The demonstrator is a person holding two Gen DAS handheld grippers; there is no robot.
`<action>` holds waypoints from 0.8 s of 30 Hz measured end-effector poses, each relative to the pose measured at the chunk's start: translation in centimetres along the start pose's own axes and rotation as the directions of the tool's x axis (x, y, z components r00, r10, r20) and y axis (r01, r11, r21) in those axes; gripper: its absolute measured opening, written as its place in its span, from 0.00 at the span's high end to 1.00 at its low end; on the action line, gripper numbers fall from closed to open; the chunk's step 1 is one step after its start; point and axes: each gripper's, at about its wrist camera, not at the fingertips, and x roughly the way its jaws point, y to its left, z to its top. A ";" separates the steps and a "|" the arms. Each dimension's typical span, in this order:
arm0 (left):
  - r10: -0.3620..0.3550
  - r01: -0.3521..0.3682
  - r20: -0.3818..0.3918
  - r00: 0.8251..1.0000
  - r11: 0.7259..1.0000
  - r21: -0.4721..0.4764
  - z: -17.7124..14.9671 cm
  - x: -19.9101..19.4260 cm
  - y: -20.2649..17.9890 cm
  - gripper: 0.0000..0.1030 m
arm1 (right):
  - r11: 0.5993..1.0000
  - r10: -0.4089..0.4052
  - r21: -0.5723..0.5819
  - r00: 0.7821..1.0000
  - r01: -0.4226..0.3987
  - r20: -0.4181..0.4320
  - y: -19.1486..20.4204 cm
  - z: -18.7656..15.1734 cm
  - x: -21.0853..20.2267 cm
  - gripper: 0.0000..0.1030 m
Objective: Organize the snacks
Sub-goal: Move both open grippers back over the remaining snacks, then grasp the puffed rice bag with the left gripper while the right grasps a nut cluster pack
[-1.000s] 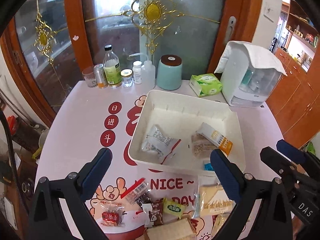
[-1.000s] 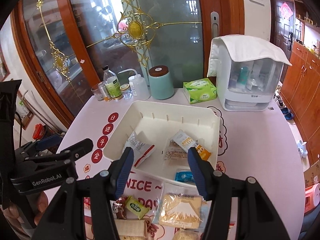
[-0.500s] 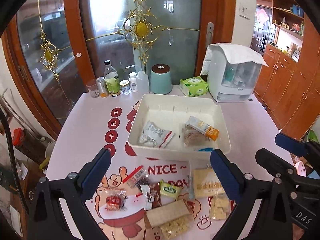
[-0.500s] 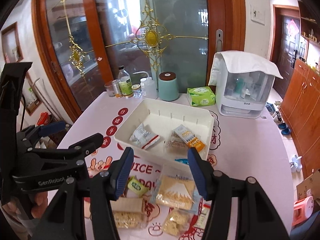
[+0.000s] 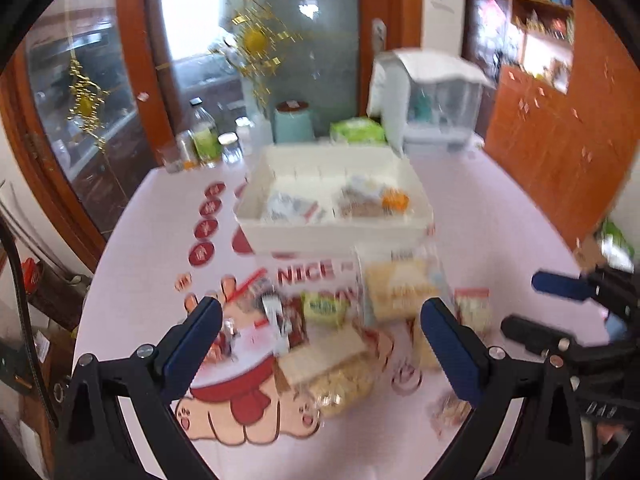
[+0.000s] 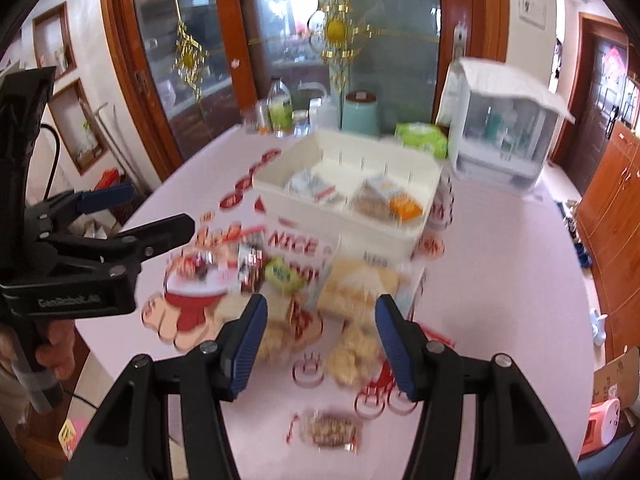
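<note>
Room: wood-framed glass doors with gold ornaments stand behind the bench; wooden cabinets line the right side.
Bench (image 5: pixel 500 216): pale pink top with red printed figures and the word NICE; the pictures are motion-blurred.
Back row: a green-labelled bottle (image 6: pixel 280 110), small jars, a teal canister (image 6: pixel 361 114), a green tissue pack (image 6: pixel 421 139) and a white dispenser (image 6: pixel 502 136) draped with a cloth.
White bin (image 5: pixel 336 236): sits in the middle of the bench, in front of the back row; it holds a white-and-red packet (image 6: pixel 314 188) on its left and a clear bag with an orange-cornered packet (image 6: pixel 400 202) on its right.
Loose snacks: lie on the bench just in front of the bin; a yellow cracker bag (image 6: pixel 360 284), a small green packet (image 6: pixel 282 274), a dark wrapper (image 6: pixel 250 266), a red candy (image 5: pixel 224 336) and a sandwich pack (image 5: pixel 324 360). One nut bar (image 6: pixel 330 432) lies apart, nearest the camera.
Left gripper (image 5: pixel 320 340): jaws spread wide, nothing between them, above the loose snacks.
Right gripper (image 6: pixel 320 336): jaws apart and empty, above the cracker pieces.
Hand (image 6: pixel 54 346): grips the left gripper's handle at the bench's left edge.
</note>
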 end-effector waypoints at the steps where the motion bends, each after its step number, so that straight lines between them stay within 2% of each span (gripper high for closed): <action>1: -0.003 0.003 -0.020 1.000 1.000 0.017 -1.0 0.6 -0.2 0.04 | 1.000 0.001 -0.001 1.000 -0.001 -0.012 -0.1 -0.7 0.4 0.45; 6: -0.055 0.063 -0.164 0.985 0.997 0.045 -6.9 4.7 -0.4 0.04 | 1.000 0.029 0.000 0.995 -0.029 -0.098 -0.8 -5.0 3.0 0.45; 7: -0.057 0.066 -0.171 0.984 0.997 0.047 -7.2 5.0 -0.4 0.04 | 1.000 0.027 -0.004 0.993 -0.028 -0.112 -0.9 -5.9 3.5 0.45; 13: -0.054 0.079 -0.316 0.947 0.995 0.066 -12.2 10.2 0.0 0.04 | 0.998 0.041 0.062 0.979 -0.029 -0.201 -2.3 -10.6 6.7 0.45; 14: -0.055 0.079 -0.321 0.945 0.995 0.064 -12.3 10.3 0.2 0.04 | 0.995 0.054 0.091 0.975 -0.035 -0.215 -2.7 -11.3 7.4 0.45; 15: -0.061 0.083 -0.346 0.936 0.995 0.049 -12.9 11.5 0.6 0.04 | 0.993 0.063 0.107 0.973 -0.040 -0.223 -2.8 -11.7 7.7 0.45; 20: -0.066 0.089 -0.384 0.921 0.995 0.044 -12.9 13.9 1.1 0.04 | 0.982 0.113 0.175 0.959 -0.069 -0.261 -3.1 -13.4 9.7 0.45; 24: -0.058 0.089 -0.384 0.921 0.994 0.062 -12.0 14.8 0.8 0.04 | 0.983 0.109 0.172 0.952 -0.061 -0.284 -2.7 -14.1 10.9 0.44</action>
